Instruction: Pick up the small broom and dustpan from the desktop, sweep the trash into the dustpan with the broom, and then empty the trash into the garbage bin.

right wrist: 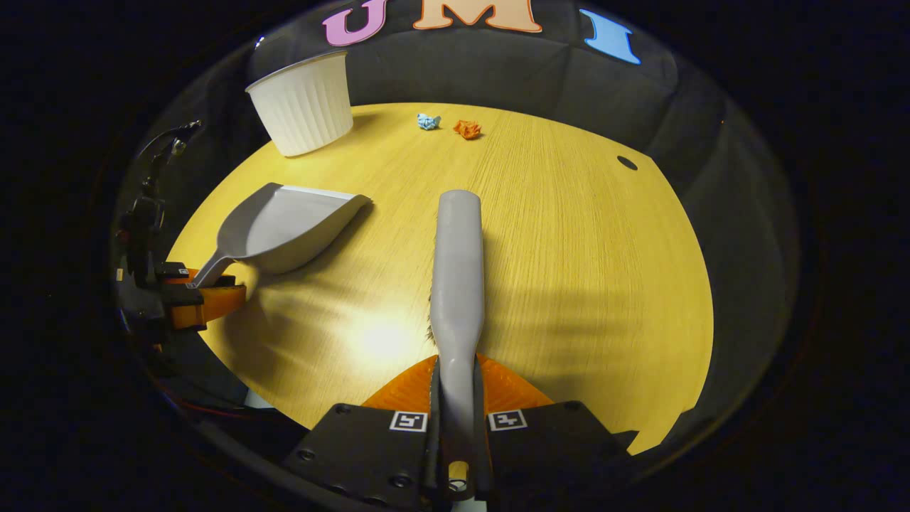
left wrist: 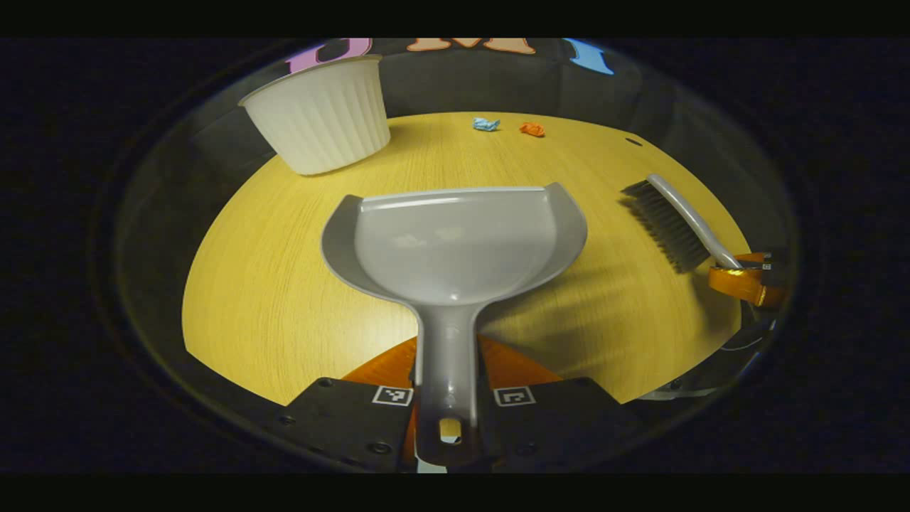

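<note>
Dustpan [left wrist: 455,245] clamped by left tongs [left wrist: 448,398], broom [right wrist: 457,270] by right tongs [right wrist: 457,419]; trash scraps [right wrist: 448,126] lying far, straight ahead along broom's long axis.

The left gripper [left wrist: 446,384] and right gripper [right wrist: 457,405] each have orange fingers, black blocks with small screws, and little black-and-white square marks.
</note>
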Available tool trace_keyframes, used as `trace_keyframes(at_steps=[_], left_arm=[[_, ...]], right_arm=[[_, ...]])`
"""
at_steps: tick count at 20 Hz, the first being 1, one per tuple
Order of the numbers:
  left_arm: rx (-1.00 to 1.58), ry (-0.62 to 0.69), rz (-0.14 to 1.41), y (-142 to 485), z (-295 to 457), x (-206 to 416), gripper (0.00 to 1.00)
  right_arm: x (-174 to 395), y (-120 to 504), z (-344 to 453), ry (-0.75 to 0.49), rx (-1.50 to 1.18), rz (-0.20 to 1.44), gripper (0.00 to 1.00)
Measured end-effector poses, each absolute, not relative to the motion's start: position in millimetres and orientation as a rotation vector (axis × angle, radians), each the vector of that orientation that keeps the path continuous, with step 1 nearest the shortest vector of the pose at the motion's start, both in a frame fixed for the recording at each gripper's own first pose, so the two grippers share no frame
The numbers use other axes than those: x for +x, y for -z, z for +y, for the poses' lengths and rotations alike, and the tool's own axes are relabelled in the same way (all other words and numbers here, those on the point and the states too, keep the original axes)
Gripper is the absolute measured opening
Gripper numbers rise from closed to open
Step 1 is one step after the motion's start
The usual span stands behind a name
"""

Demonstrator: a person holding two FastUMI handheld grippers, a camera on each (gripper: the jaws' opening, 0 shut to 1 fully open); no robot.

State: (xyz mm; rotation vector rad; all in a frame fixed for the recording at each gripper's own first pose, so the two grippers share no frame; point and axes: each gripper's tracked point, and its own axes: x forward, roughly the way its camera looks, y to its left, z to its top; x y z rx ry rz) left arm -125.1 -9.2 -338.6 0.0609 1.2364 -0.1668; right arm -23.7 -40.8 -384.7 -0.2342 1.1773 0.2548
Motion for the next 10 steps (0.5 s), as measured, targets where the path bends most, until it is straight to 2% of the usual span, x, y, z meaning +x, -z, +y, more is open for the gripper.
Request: trace_keyframes(at_steps=[1,3,4,7,10], left_arm=[[0.062,0.18,1.21,337,-10,-118,0.25],[0.086,0.216,1.155,337,-15,-95,0.29],[0.098,0.235,1.125,335,-18,-82,0.24],[0.135,0.294,1.09,336,-27,-50,0.28],[0.192,0.334,1.095,346,-30,-31,0.26]], right_arm=[[-17,375,-42,-0.261,-0.239,1.148,0.16],[9,354,-47,-0.271,-0.263,1.093,0.16],[30,347,-50,-0.274,-0.28,1.06,0.16],[123,352,-58,-0.301,-0.38,0.966,0.15],[225,356,-64,-0.325,-0.517,0.877,0.15]])
